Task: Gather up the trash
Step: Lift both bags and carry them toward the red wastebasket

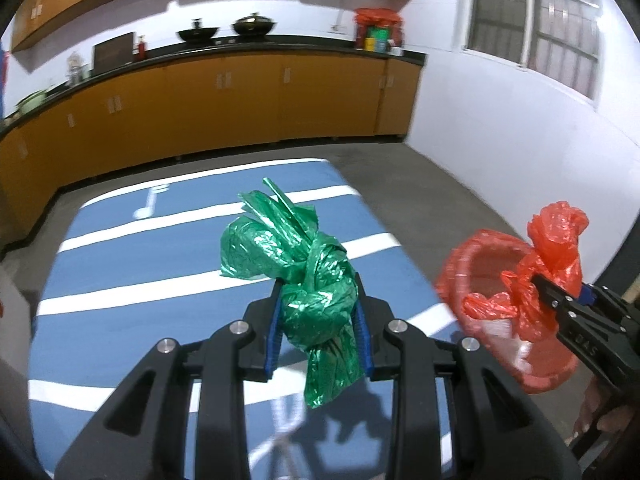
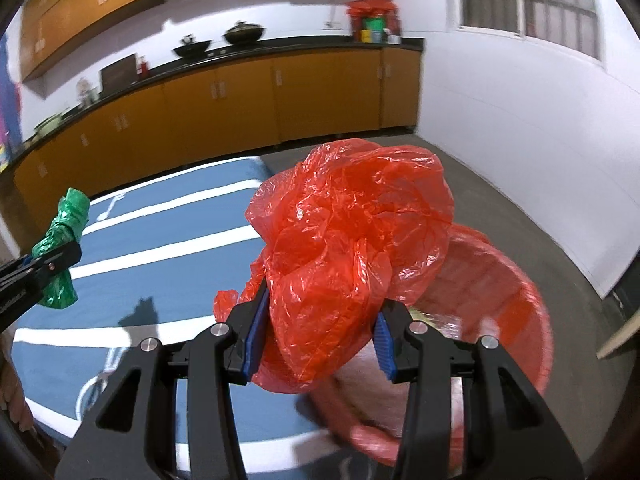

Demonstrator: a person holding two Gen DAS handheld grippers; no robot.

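Note:
My left gripper (image 1: 318,312) is shut on a knotted green plastic bag (image 1: 304,264) and holds it in the air above a blue mat. It also shows at the left of the right wrist view (image 2: 60,256). My right gripper (image 2: 320,316) is shut on a crumpled red plastic bag (image 2: 352,232), held just over a red bin (image 2: 524,320) lined with red plastic. In the left wrist view the right gripper (image 1: 540,284) and its red bag (image 1: 556,248) hang over that bin (image 1: 472,264) at the right.
A blue mat with white stripes (image 1: 168,264) covers the grey floor. Orange cabinets under a black counter (image 1: 248,88) line the far wall, with woks and jars on top. A white wall with a window (image 1: 532,20) is at the right.

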